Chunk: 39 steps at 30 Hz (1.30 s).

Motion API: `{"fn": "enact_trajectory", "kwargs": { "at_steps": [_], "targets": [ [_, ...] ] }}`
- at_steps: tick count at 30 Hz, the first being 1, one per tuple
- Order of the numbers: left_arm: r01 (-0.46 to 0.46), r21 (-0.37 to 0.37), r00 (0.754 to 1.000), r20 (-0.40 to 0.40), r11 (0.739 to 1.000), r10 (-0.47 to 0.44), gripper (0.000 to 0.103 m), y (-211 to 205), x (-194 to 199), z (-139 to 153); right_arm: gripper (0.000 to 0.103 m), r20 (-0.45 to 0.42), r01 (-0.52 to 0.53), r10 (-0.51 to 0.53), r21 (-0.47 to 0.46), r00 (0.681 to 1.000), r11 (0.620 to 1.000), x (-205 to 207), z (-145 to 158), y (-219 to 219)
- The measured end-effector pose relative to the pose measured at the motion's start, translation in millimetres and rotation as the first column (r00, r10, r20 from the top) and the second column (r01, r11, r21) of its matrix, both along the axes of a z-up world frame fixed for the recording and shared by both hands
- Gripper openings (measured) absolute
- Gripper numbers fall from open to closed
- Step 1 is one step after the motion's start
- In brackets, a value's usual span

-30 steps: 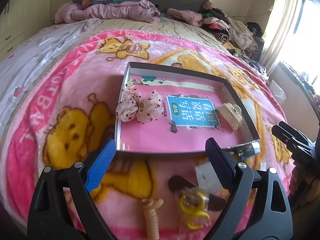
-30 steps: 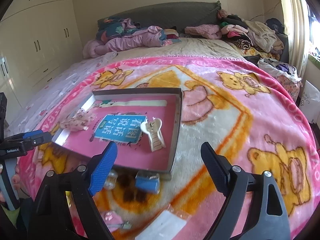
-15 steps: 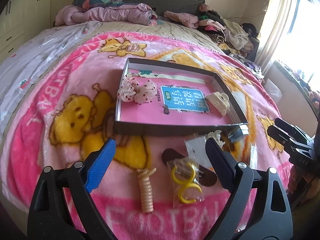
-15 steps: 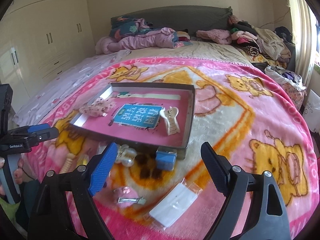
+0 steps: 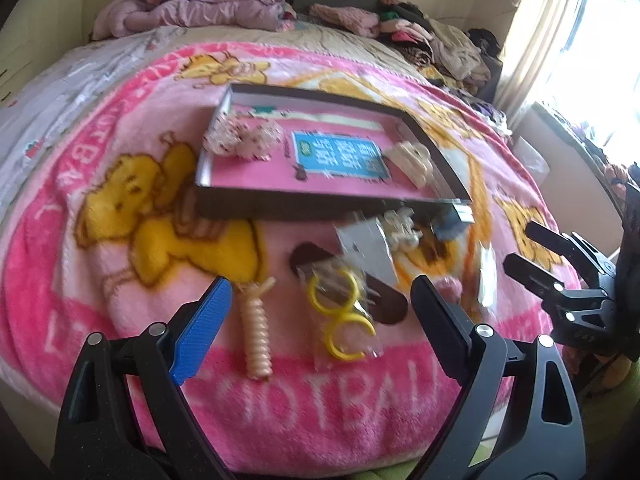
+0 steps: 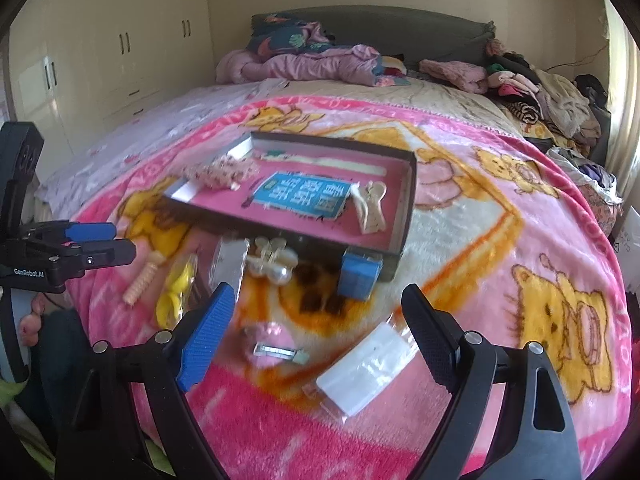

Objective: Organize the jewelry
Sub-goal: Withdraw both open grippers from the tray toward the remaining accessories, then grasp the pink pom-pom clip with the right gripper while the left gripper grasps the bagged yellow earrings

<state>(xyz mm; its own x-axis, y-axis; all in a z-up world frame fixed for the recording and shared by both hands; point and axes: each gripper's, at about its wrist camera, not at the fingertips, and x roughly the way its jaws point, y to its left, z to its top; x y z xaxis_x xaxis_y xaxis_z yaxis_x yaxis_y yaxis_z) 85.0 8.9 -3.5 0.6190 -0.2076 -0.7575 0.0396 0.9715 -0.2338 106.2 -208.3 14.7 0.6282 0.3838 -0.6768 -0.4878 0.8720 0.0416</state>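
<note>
A shallow dark box (image 5: 320, 204) (image 6: 396, 236) with a pink floor lies on the blanket and holds a pink bow (image 5: 244, 140) and a cream claw clip (image 5: 412, 160) (image 6: 370, 208). In front of it lie a peach spiral hair tie (image 5: 256, 336) (image 6: 142, 284), yellow rings in a bag (image 5: 340, 316) (image 6: 176, 296), a dark barrette (image 5: 380, 300), a pearl clip (image 6: 272, 262), a blue box (image 6: 358, 274), a pink clip (image 6: 276, 346) and a clear packet (image 6: 360, 376). My left gripper (image 5: 320, 316) is open above the rings. My right gripper (image 6: 316, 328) is open above the pink clip.
The pink cartoon blanket (image 5: 120, 240) covers the bed. Folded quilts (image 6: 304, 64) and a clothes pile (image 6: 540, 92) sit at the headboard. White wardrobes (image 6: 100, 60) stand left. The window (image 5: 592, 40) is at the right.
Both grippers have drawn back toward the near bed edge, bringing the loose items in front of the box into view. Both stay open and empty.
</note>
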Motion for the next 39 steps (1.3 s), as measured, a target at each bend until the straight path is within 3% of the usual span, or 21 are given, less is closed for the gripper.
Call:
{"fn": "enact_trajectory", "kwargs": {
  "at_steps": [5, 16, 20, 26, 32, 34, 39],
  "targets": [
    [0.019, -0.020, 0.999, -0.035, 1.000, -0.020, 0.082, -9.6, -2.4, -11.5, 0.083, -0.002, -0.027, 0.027, -0.042, 1.000, 0.999, -5.7, -13.1, 3.3],
    [0.043, -0.080, 0.992, -0.119, 0.996, -0.053, 0.059, -26.6, 3.4, -37.6, 0.083, -0.042, -0.123, 0.120, -0.088, 0.992, 0.989, -11.2, -41.0, 12.2],
    [0.027, -0.092, 0.987, -0.155, 0.995, -0.041, 0.056, -26.8, 9.5, -47.9, 0.082, -0.052, -0.172, 0.167, -0.118, 0.985, 0.978, -10.1, -49.9, 20.6],
    [0.009, -0.096, 0.984, -0.177, 0.995, -0.026, 0.055, -26.7, 13.6, -55.9, 0.068, -0.081, -0.240, 0.231, -0.127, 0.970, 0.963, -3.6, -63.3, 32.4],
    [-0.012, -0.096, 0.982, -0.186, 0.995, -0.006, 0.052, -23.3, 19.2, -60.1, 0.041, -0.112, -0.285, 0.273, -0.120, 0.956, 0.951, 3.4, -72.1, 40.1],
    [-0.024, -0.102, 0.981, -0.192, 0.995, 0.004, 0.044, -20.4, 22.1, -63.4, 0.034, -0.111, -0.288, 0.276, -0.114, 0.955, 0.951, 4.5, -71.6, 40.1],
    [-0.025, -0.103, 0.983, -0.186, 0.994, 0.005, 0.038, -18.4, 22.2, -63.0, 0.032, -0.104, -0.285, 0.275, -0.102, 0.956, 0.953, 5.6, -69.0, 34.4]
  ]
}}
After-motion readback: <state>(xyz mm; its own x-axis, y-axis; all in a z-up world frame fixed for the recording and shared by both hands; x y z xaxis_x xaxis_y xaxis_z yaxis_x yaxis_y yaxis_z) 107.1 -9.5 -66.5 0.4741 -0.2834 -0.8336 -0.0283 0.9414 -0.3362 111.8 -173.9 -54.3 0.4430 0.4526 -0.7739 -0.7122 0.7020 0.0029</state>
